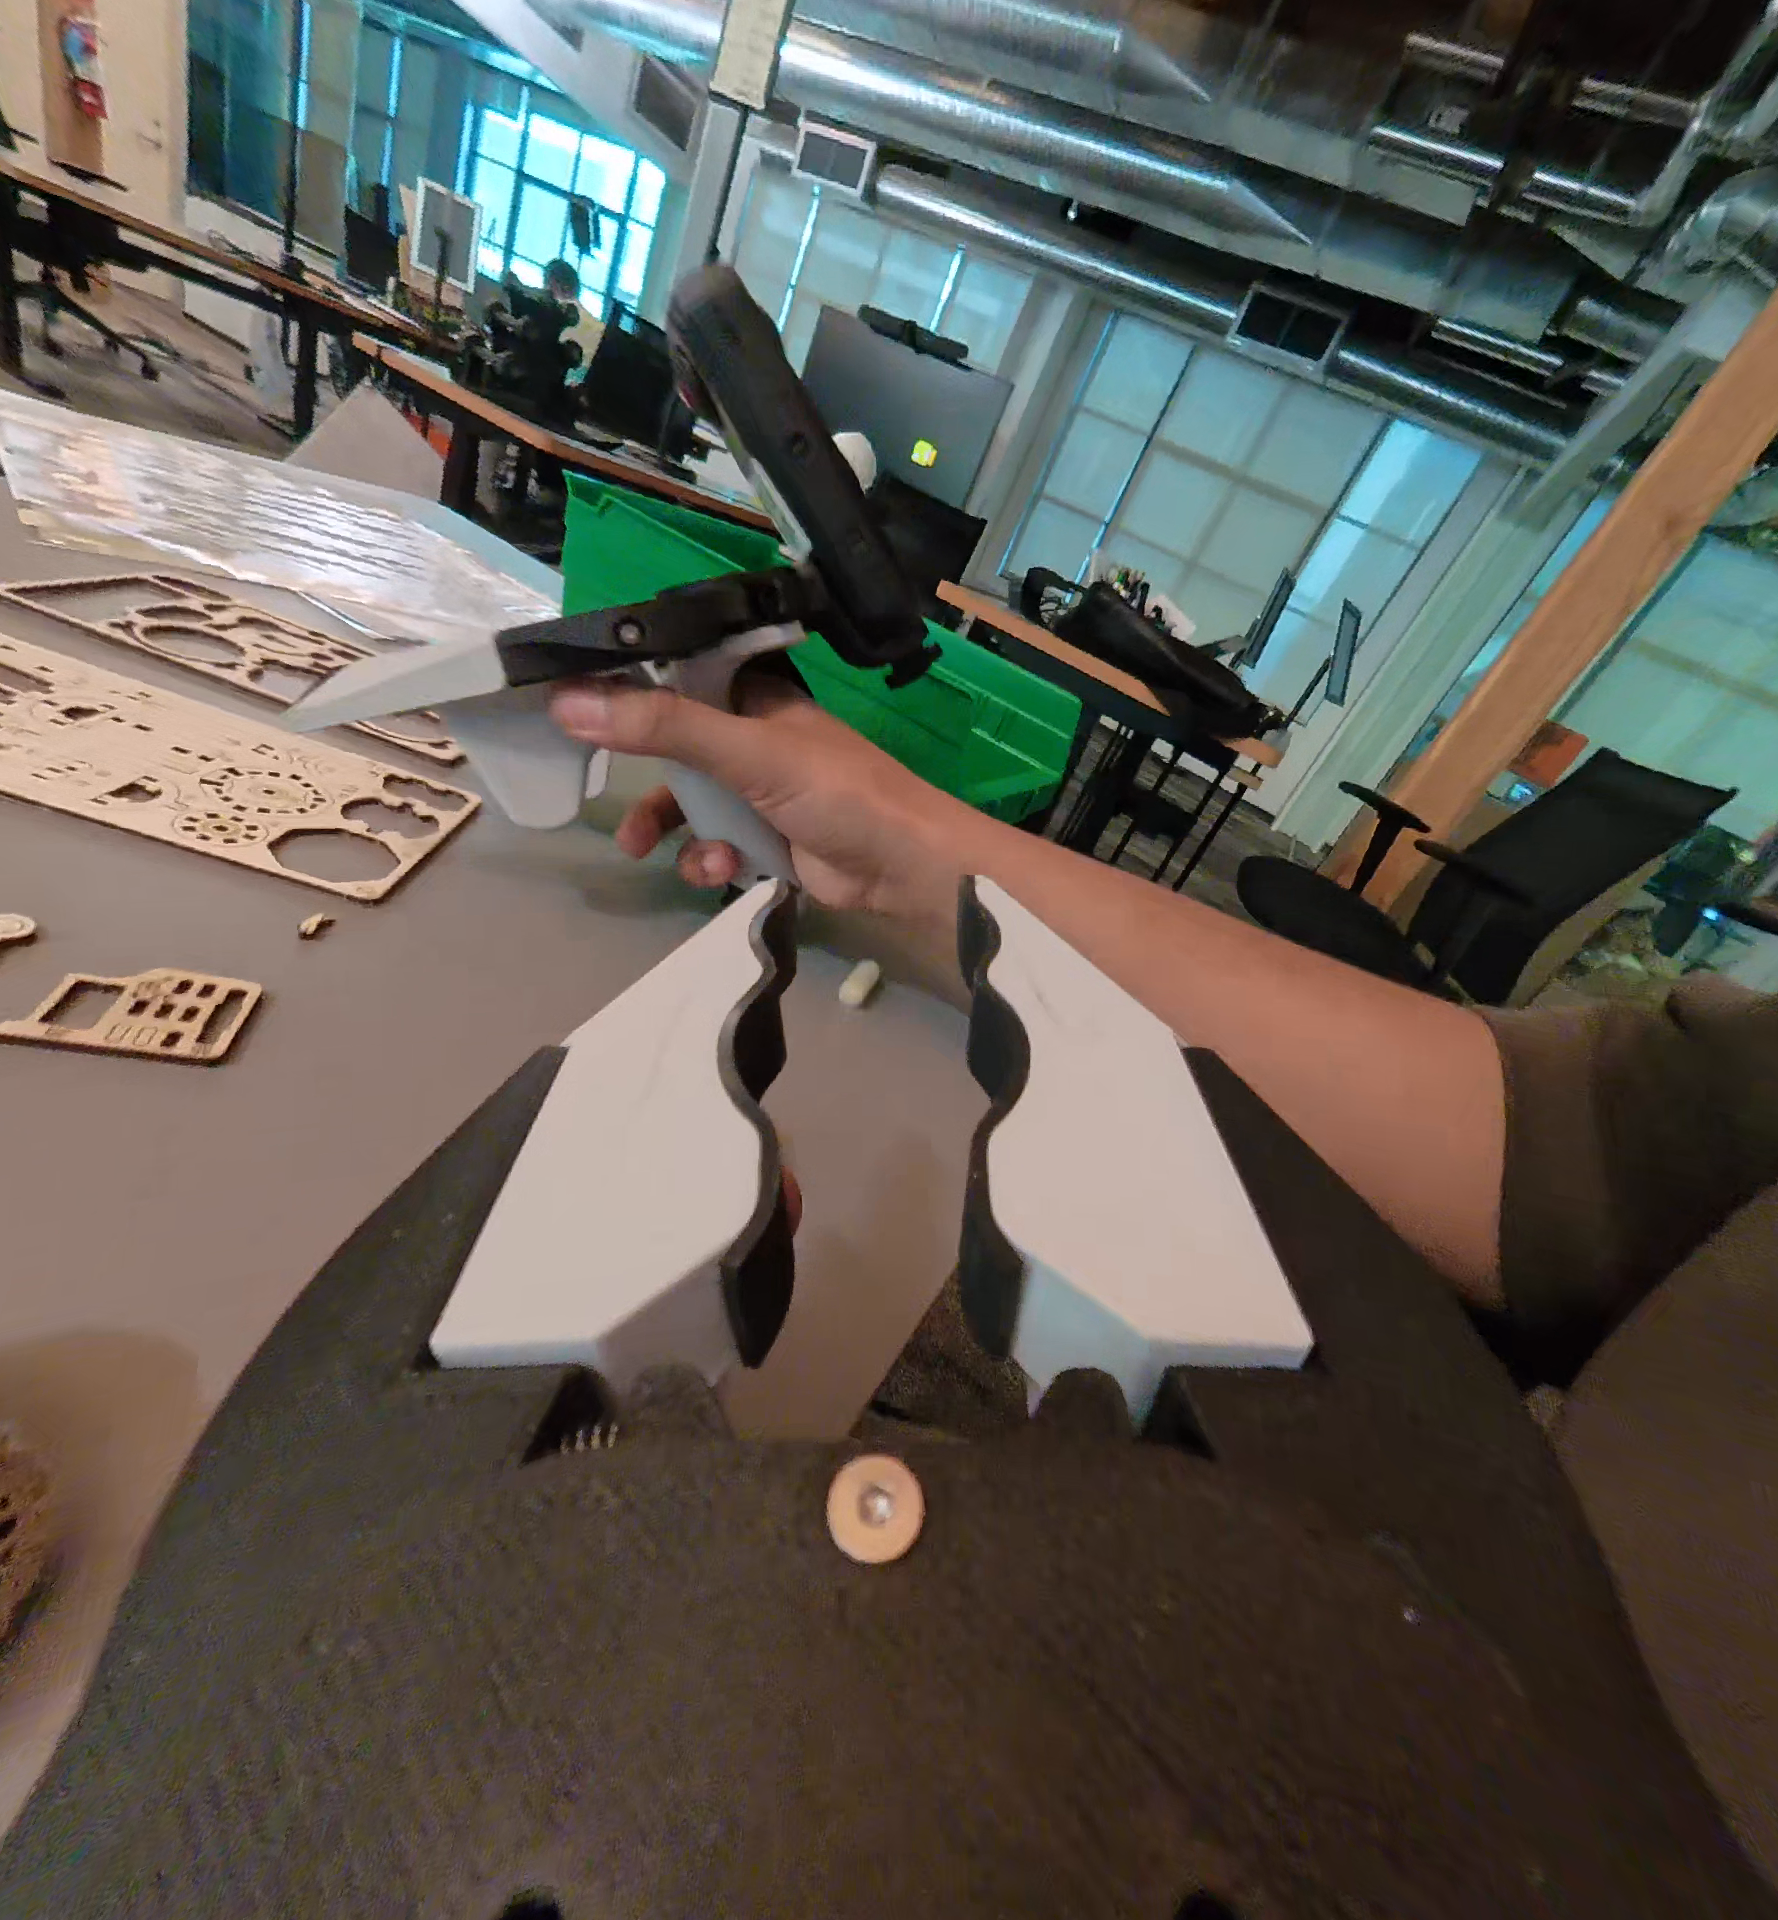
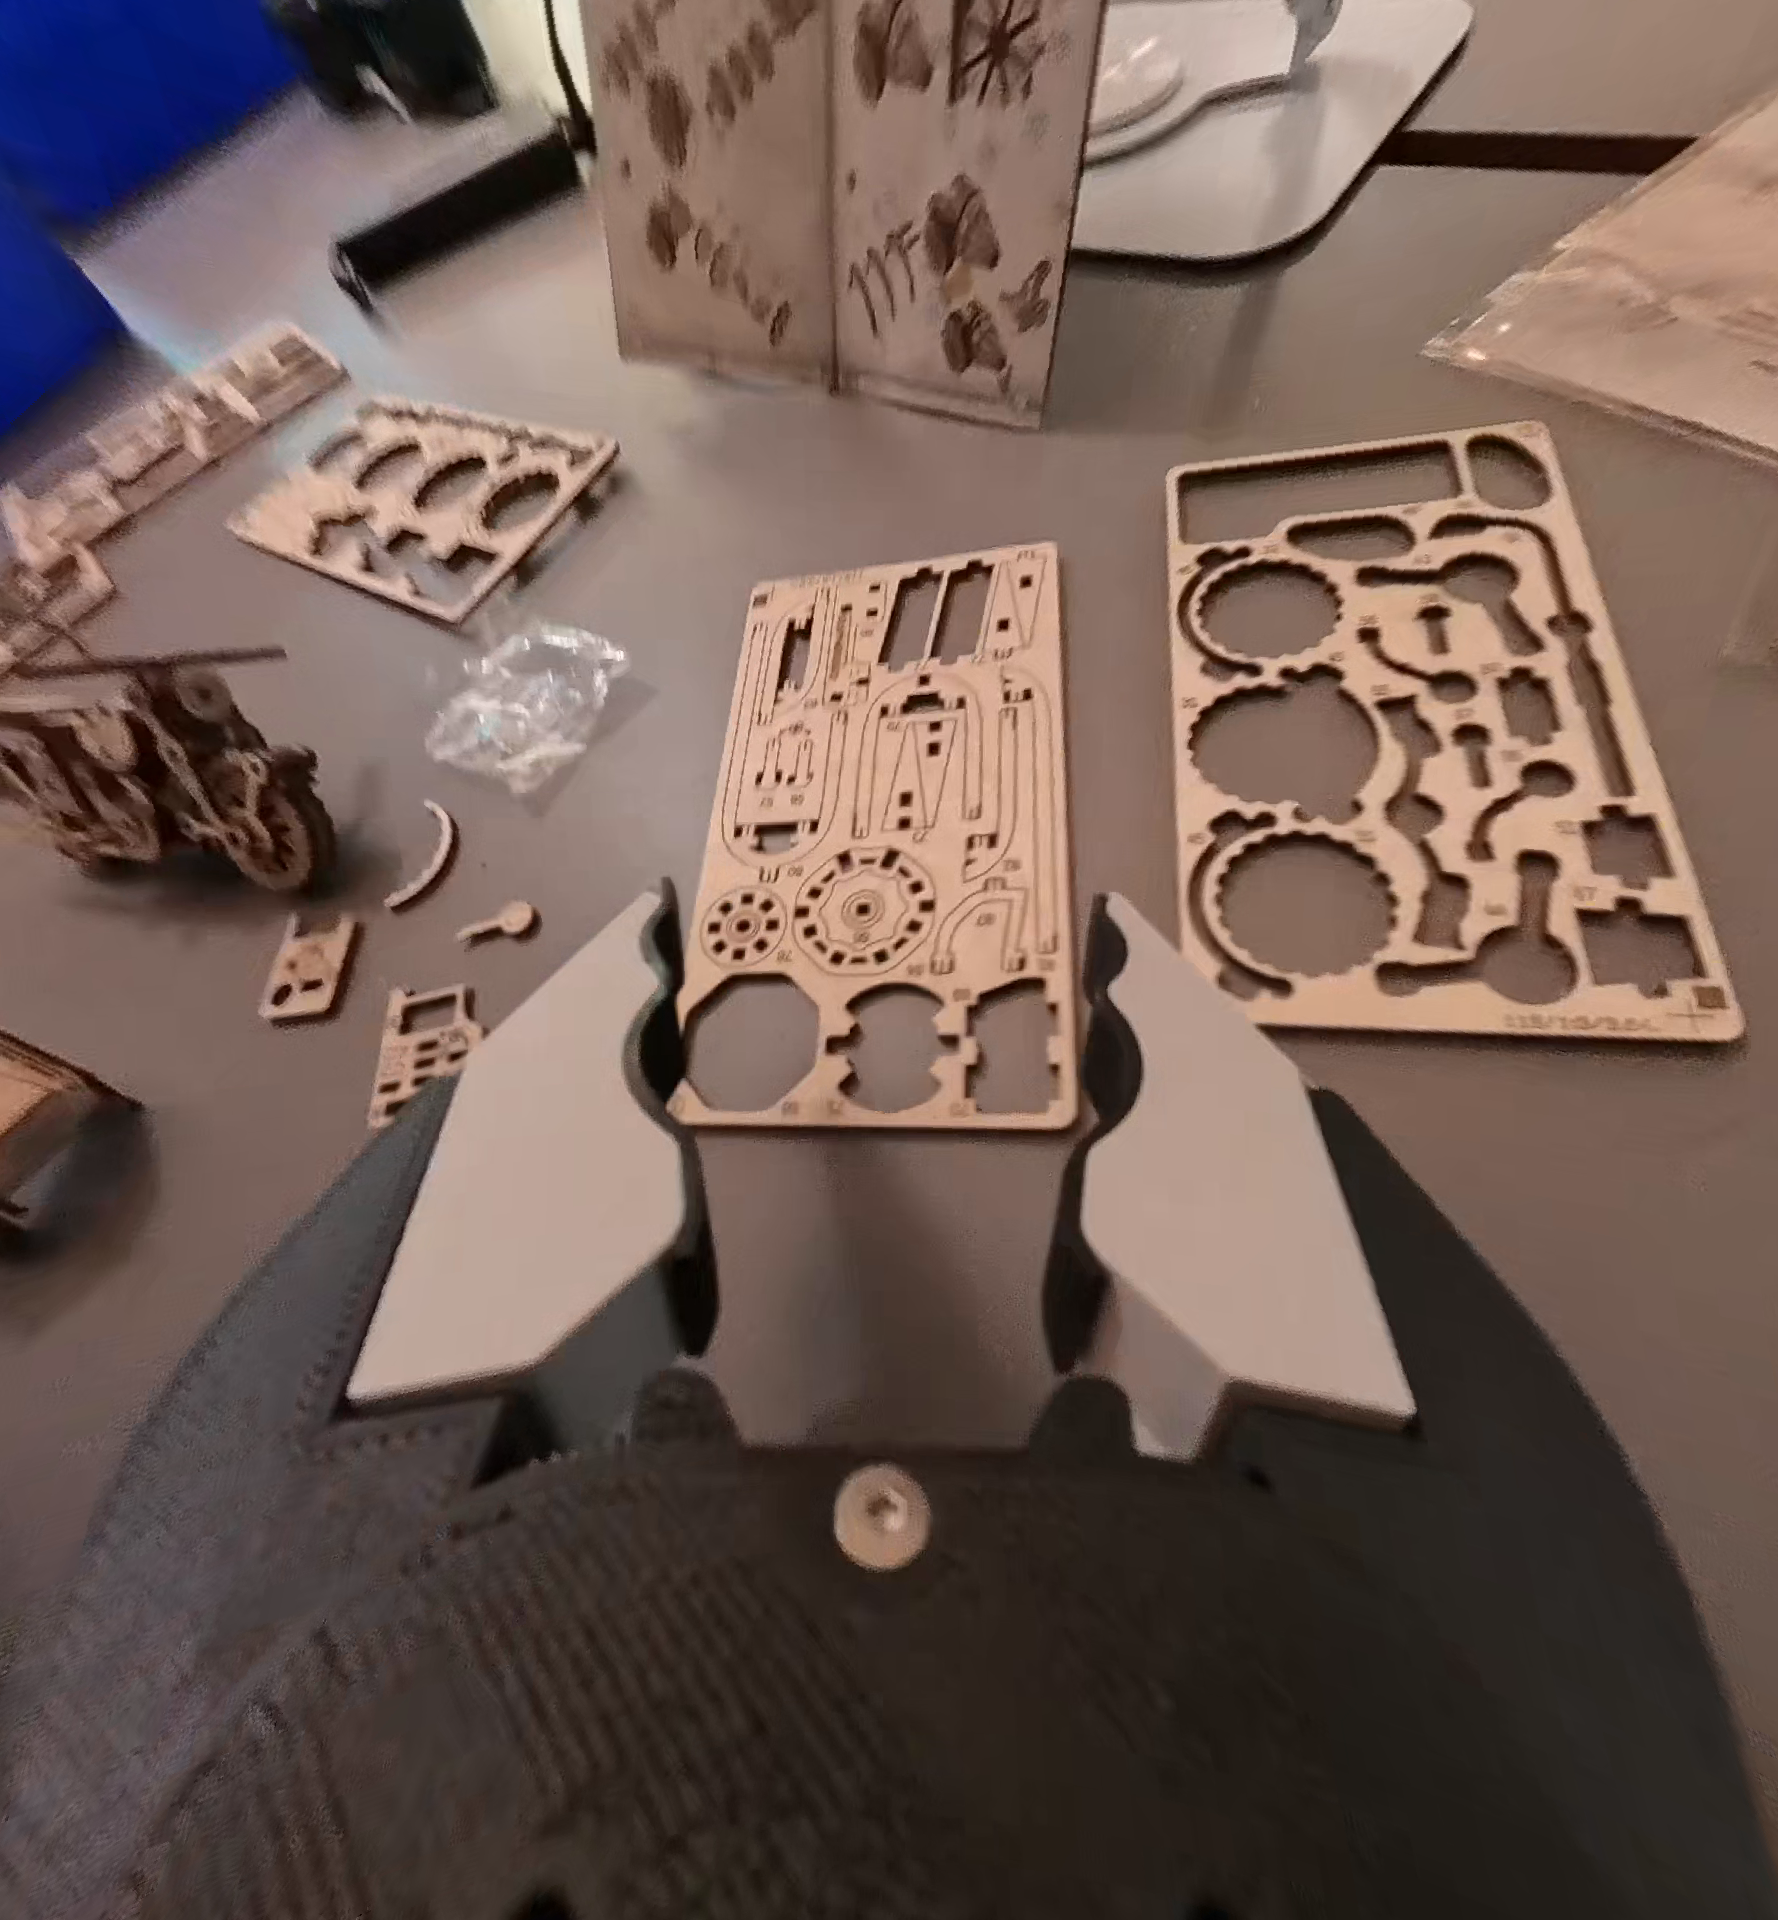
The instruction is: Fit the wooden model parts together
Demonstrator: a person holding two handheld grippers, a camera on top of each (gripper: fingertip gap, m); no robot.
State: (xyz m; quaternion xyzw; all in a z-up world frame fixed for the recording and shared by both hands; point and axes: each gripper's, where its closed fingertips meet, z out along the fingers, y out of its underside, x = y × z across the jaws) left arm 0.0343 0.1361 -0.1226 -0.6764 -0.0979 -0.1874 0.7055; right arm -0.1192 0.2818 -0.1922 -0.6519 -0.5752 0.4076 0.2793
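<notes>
Left gripper (image 1: 874,899): jaws parted, empty. Right gripper (image 2: 880,909): jaws wide, empty, above middle wooden parts sheet (image 2: 890,831) on grey table (image 2: 864,1226); half-built wooden model (image 2: 158,769) left of it. Office surroundings.

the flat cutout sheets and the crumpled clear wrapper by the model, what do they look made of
Cutout sheets: thin pale plywood by the look, matte, with dark, seemingly laser-cut edges around the part outlines. Crumpled wrapper: clear thin plastic film, glossy, with creases catching light. Both lie on the grey table.
</notes>
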